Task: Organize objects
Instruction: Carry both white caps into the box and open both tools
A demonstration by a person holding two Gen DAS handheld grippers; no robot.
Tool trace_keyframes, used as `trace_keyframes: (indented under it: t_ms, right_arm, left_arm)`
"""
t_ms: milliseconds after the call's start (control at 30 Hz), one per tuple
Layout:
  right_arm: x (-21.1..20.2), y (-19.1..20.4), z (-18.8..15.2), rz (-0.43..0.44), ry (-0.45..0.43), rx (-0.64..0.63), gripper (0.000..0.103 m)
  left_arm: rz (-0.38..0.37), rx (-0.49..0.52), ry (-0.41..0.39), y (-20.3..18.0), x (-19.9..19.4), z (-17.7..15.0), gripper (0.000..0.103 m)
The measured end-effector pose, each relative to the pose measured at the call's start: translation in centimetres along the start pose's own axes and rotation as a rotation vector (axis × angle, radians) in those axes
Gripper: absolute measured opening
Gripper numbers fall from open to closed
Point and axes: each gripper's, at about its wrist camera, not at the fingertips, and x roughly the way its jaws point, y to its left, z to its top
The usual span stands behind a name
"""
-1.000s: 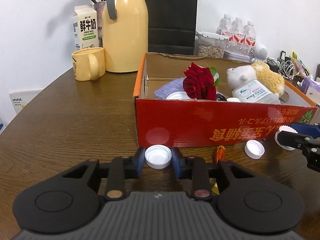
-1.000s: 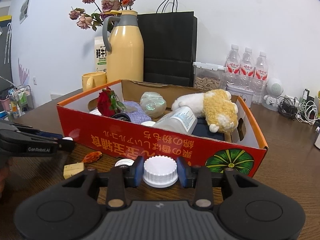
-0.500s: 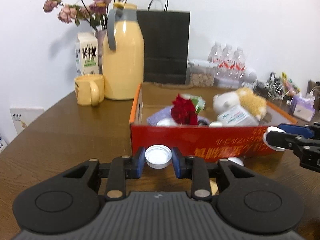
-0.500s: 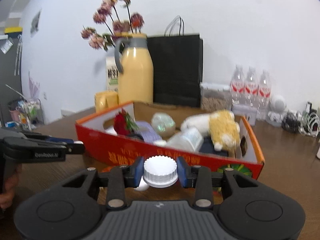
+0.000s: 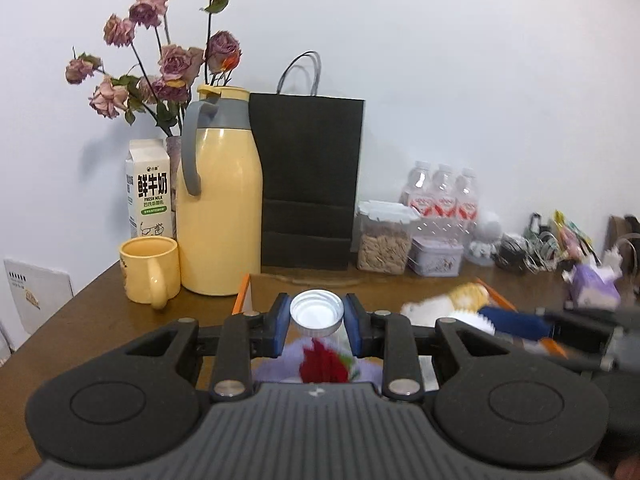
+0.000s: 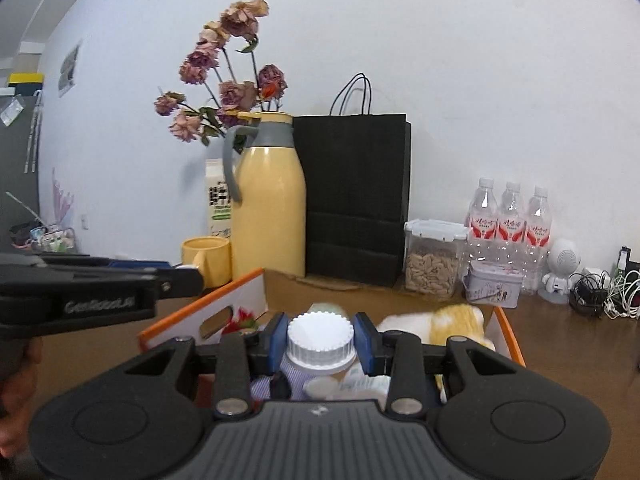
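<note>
My left gripper [image 5: 317, 317] is shut on a white bottle cap [image 5: 317, 313], hollow side showing, held above the orange cardboard box [image 5: 241, 300]. My right gripper [image 6: 320, 341] is shut on a ribbed white cap [image 6: 319, 339], also above the box [image 6: 224, 293]. In the box lie a red rose [image 5: 322, 365], a lilac cloth [image 5: 276, 368], a white-and-yellow plush toy [image 6: 444, 322] and a white lid [image 6: 320, 388]. The right gripper shows blurred at the right of the left wrist view [image 5: 520, 322]; the left gripper shows at the left of the right wrist view [image 6: 188, 276].
Behind the box stand a yellow thermos jug [image 5: 218, 208], a yellow mug [image 5: 150, 270], a milk carton [image 5: 150, 192], dried roses [image 5: 168, 60], a black paper bag [image 5: 310, 184], a seed jar [image 5: 384, 240], a tin [image 5: 436, 256], water bottles [image 5: 442, 196] and cables [image 6: 604, 290].
Both grippers have risen from table level beside the box's front wall to above the box, each still holding its cap. The loose caps on the table have dropped out of view.
</note>
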Motion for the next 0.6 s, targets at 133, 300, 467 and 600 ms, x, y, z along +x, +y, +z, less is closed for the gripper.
trace_keyframes:
  t_ms: [133, 300, 467, 600]
  right_arm:
    - [3.1, -0.1, 0.4, -0.035, 0.022, 0.029, 0.035]
    - [6.2, -0.6, -0.3, -0.048, 0.057, 0.048, 0.034]
    - [7.4, -1.0, -1.9, -0.032, 0.112, 0.054, 0.035]
    - [7.2, -0.4, -2.1, -0.035, 0.108, 0.03, 0.035]
  left_arm:
    - [0.045, -0.043, 0.03, 0.0, 3.5, 1.0, 0.029]
    - [0.063, -0.032, 0.087, 0.4, 6.2, -0.2, 0.029]
    - [0.057, -0.005, 0.109, 0.4, 6.7, -1.1, 0.029]
    - [0.059, 0.02, 0.11, -0.1, 6.6, -1.5, 0.029]
